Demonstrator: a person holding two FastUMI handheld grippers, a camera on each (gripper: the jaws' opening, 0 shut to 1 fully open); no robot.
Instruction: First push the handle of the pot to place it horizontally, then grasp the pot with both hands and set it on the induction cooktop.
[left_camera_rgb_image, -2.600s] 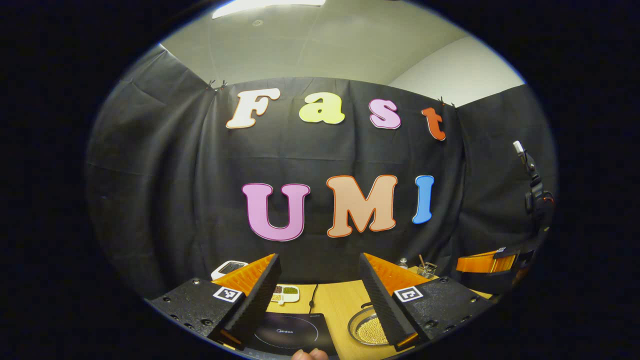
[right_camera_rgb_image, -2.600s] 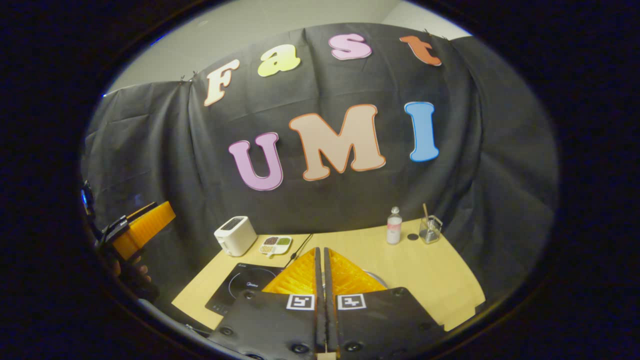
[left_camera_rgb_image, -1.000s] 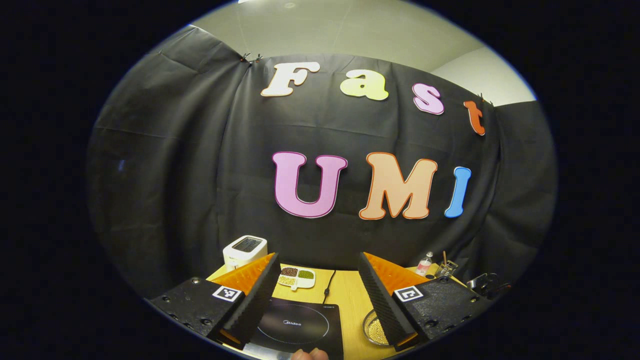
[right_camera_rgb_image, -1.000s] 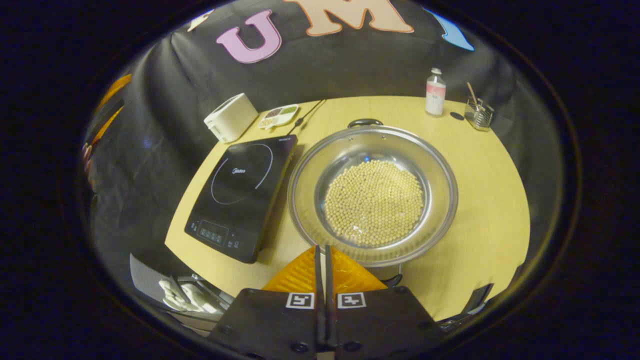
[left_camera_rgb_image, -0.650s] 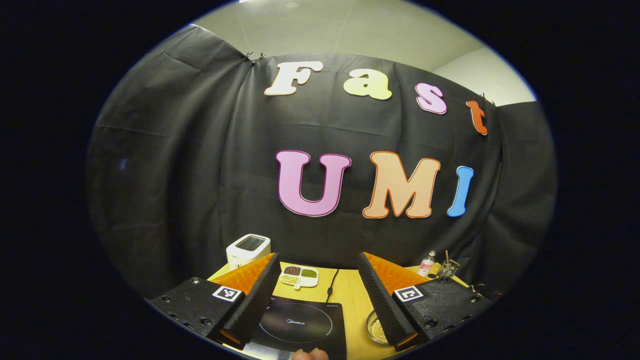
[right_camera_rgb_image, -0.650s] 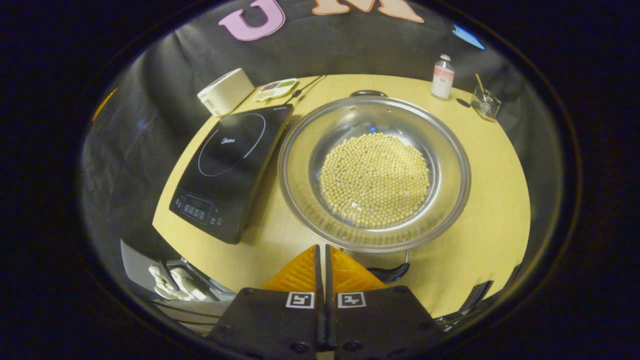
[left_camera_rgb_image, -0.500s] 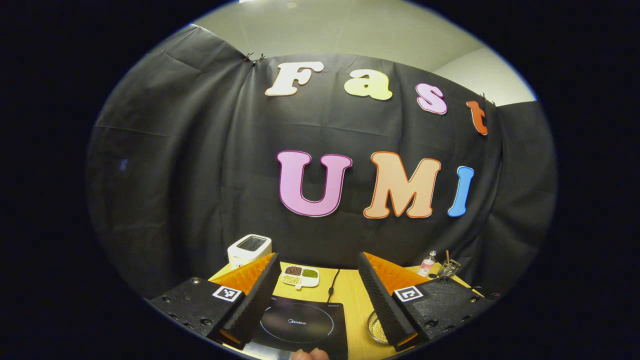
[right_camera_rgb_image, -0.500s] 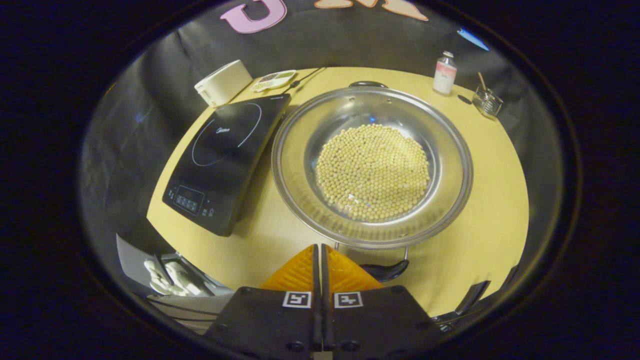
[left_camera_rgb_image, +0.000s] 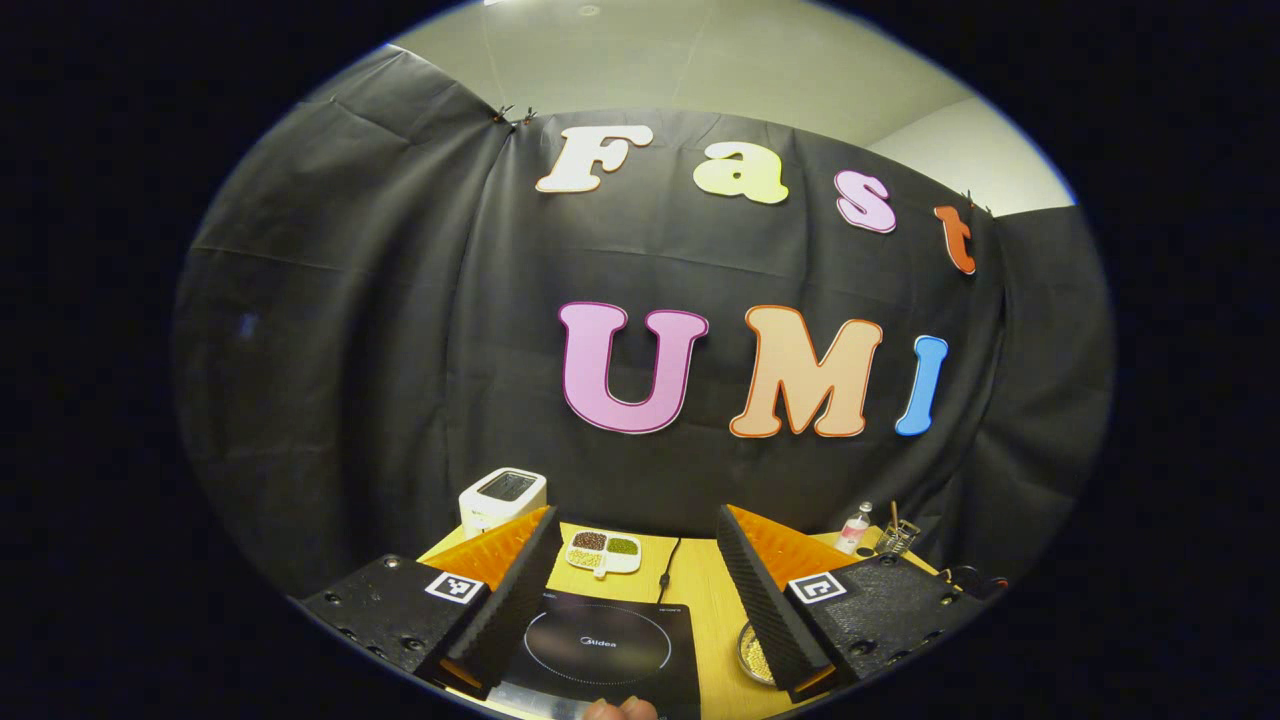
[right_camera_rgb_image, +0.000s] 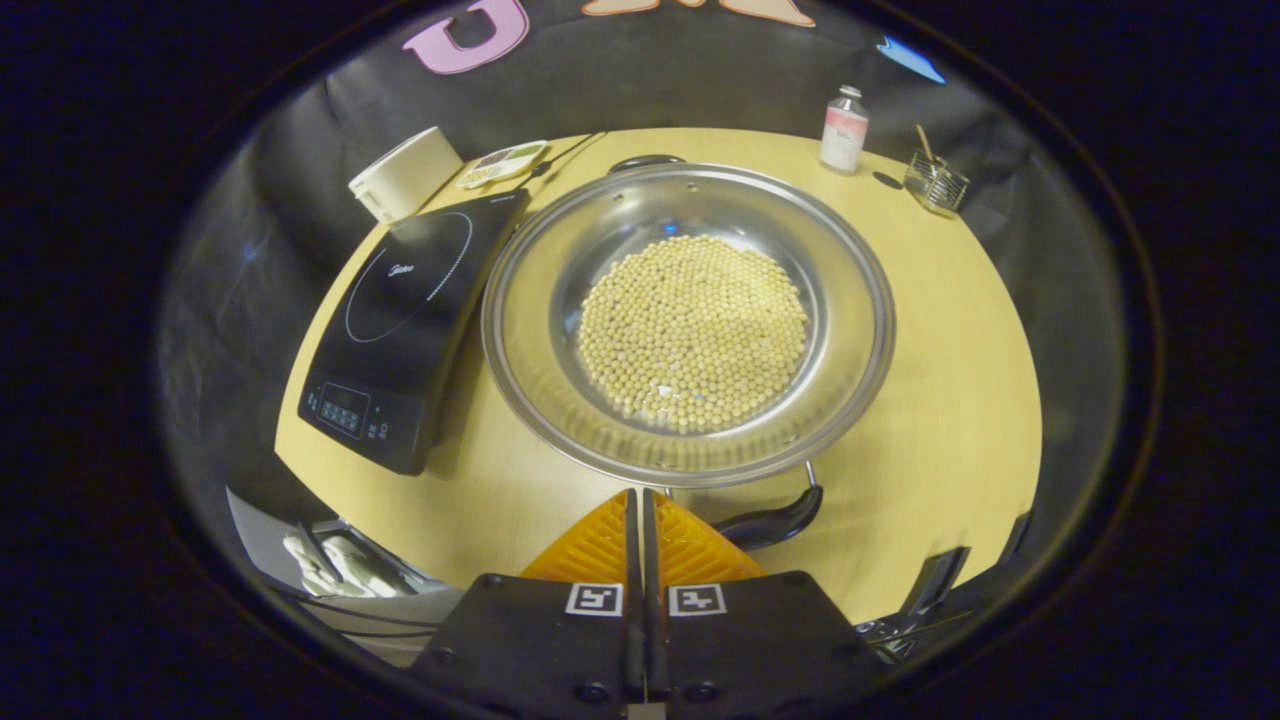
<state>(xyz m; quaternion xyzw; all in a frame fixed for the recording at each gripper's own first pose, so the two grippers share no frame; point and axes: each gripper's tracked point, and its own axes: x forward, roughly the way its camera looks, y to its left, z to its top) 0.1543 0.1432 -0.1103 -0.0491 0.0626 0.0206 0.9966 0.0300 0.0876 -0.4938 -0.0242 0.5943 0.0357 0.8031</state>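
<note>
The pot (right_camera_rgb_image: 688, 320) sits in the middle of the desk (right_camera_rgb_image: 960, 400), a wide, shallow steel pan with a bed of pale beans across its bottom, and the induction cooktop (right_camera_rgb_image: 400, 320) lies just beside it at 9 o'clock in the right gripper view. Its two black loop handles stand at 12 o'clock (right_camera_rgb_image: 645, 161) and 6 o'clock (right_camera_rgb_image: 770, 522), so they run front to back, not side to side.

The right gripper (right_camera_rgb_image: 640, 500) has its fingers pressed together, tip just short of the rim, close by the near handle. The left gripper (left_camera_rgb_image: 635, 560) is spread wide, holding nothing, up over the cooktop.

I'd reckon that pot is rigid, fairly heavy with the load, and slick on the polished rim. The beans are loose and will slide if it tips. The handles look the only sound place to take hold, one per gripper, and it should be lifted level.
</note>
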